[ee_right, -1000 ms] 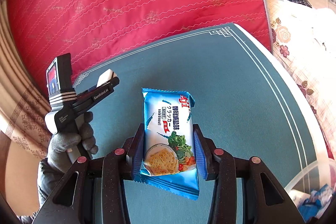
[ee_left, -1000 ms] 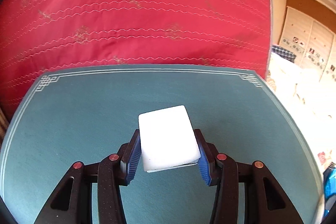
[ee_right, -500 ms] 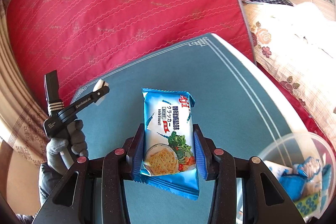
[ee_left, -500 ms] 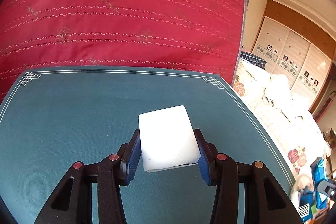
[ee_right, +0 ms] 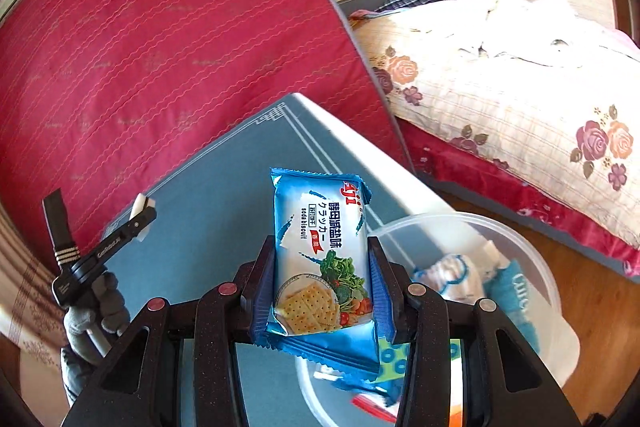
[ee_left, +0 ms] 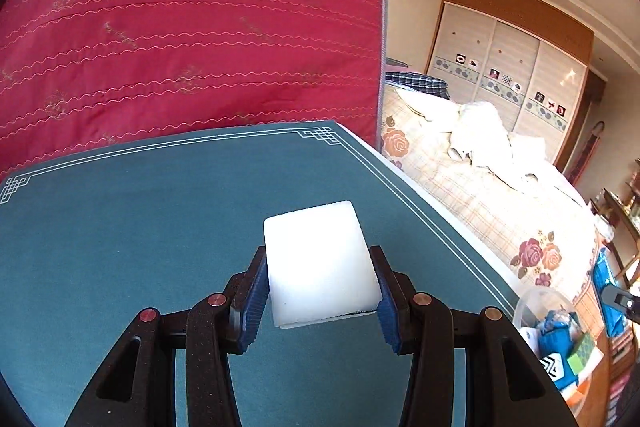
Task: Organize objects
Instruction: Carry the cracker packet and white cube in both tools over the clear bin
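The right hand-held gripper (ee_right: 320,291) is closed narrowly on a blue soda biscuit packet (ee_right: 322,259), its pads pressing the packet's two long sides, the packet standing up out of the jaws. Just under and ahead-right of it sits a clear plastic tub (ee_right: 520,251), already holding a few wrapped items, at the desk's (ee_right: 224,195) near corner. Off to its left, a gloved hand (ee_right: 92,311) carries the left hand-held gripper (ee_left: 320,291), which is clamped on a white block (ee_left: 320,263) held above the teal desk top, with the tub low to its right. A red quilt (ee_left: 180,27) stands behind the desk and a bed (ee_right: 500,87) lies beyond.

The step in hand looks like the carry: both items lifted and heading for the tub. Next, the right hand-held gripper needs to centre the packet over the tub's mouth and open; the left one has farther to travel and should wait its turn to avoid crowding the rim.
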The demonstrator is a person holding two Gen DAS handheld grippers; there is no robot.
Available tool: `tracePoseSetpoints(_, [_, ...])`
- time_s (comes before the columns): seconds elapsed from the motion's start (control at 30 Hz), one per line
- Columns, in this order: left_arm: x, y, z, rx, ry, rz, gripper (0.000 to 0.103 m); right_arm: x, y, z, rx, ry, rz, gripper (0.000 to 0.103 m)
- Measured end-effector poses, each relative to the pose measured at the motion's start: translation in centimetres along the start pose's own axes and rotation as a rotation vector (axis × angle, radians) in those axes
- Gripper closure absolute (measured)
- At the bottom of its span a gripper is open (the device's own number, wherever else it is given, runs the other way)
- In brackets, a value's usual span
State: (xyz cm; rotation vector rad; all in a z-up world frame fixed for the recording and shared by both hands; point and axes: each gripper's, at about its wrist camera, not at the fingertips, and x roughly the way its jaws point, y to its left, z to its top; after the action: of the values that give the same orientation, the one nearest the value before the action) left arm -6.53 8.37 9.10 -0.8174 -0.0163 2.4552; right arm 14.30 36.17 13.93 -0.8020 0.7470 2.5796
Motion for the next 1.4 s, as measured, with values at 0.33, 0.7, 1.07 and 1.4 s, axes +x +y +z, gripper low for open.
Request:
tracePoseSetpoints(0.33, [0.0,-6.3,-1.7,0.105,0.037,-0.090,0.053,-1.9,-7.2,-0.2,0.099,-0.005,-0.092,0.060])
tracePoseSetpoints(0.7, [0.2,-10.4,-3.1,0.140,0.090,-0.162,0.053,-0.1,-10.6,-2.2,0.115,0.095,-0.052,0.060])
tracePoseSetpoints(1.07, [0.4,-14.0,-3.1,0.186,0.119,-0.207,0.052,0.1,-12.4,-2.3,0.093,0.123,0.022,0.043])
tracePoseSetpoints(1.4, [1.4,-18.2,-3.3,0.248,0.154,-0.260,0.052,-0.1,-13.7,-2.4,0.126,0.114,0.111,0.041])
